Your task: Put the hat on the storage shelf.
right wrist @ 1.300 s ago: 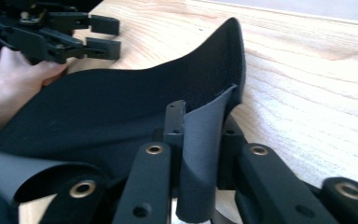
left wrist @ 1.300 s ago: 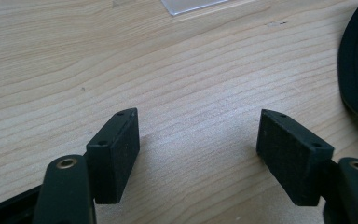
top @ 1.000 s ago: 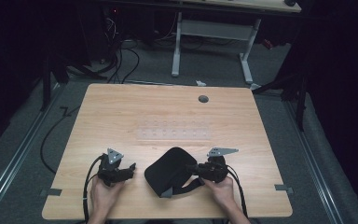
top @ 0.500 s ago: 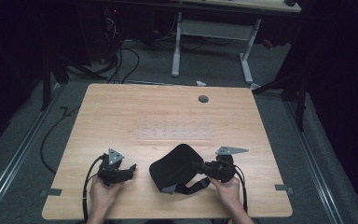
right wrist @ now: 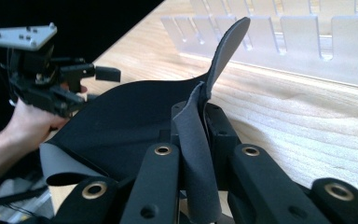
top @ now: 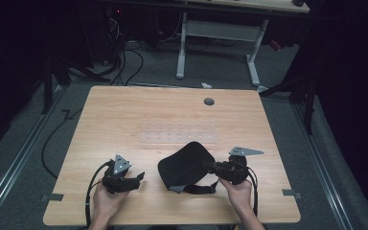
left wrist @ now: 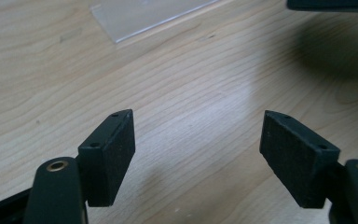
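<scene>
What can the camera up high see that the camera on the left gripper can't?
The high view alone takes in the whole table, both hands, the right gripper pinching the edge of a black pad, a round hole near the far edge, and a desk frame on the floor beyond. The left gripper view alone gives a close look at the left gripper, its jaws wide apart with nothing between them. Both share the wood tabletop and the clear plastic sheet.

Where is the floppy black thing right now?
In the high view the black fabric piece sits near the table's front edge, between both grippers, pinched by the right gripper.
</scene>
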Demonstrator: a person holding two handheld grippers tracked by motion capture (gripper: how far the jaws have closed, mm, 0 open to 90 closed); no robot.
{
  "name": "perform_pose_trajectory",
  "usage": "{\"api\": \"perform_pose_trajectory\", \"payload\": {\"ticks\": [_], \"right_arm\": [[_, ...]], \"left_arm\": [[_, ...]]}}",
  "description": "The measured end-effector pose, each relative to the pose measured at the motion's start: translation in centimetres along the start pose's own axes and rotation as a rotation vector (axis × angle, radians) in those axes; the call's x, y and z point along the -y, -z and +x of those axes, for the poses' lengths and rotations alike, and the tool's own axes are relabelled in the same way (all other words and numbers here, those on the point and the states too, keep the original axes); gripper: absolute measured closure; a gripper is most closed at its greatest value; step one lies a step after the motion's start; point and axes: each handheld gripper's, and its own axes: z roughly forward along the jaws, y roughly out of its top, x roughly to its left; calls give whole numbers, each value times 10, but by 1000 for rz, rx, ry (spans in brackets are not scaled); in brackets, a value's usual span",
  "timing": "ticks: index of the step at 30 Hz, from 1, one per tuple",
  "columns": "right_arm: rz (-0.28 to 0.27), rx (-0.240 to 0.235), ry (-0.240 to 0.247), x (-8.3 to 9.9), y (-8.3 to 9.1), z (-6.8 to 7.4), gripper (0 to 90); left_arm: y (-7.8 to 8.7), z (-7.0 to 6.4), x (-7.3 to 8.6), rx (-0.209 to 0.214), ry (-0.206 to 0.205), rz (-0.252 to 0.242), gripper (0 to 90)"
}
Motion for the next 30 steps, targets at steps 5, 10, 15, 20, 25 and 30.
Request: {"api": "perform_pose_trajectory", "payload": {"ticks": [5, 10, 15, 20, 25, 30], "right_arm": [[-16, -4, -5, -2, 2, 1, 844], [-16, -4, -4, -7, 2, 5, 844], [-3, -2, -6, -10, -2, 7, 844], [3, 0, -17, -11, -5, 7, 844], [36, 13, -11, -13, -12, 10, 843], [51, 18, -13, -15, -13, 11, 843]], "left_arm": [[7, -14, -2, 68, -20, -12, 264], [12, -33, -2, 141, -63, -24, 263], [11, -49, -1, 198, -70, -21, 260], [11, -59, -2, 224, -86, -11, 261], [13, -66, -4, 243, -111, -34, 271], [11, -68, -3, 247, -118, -29, 280]]}}
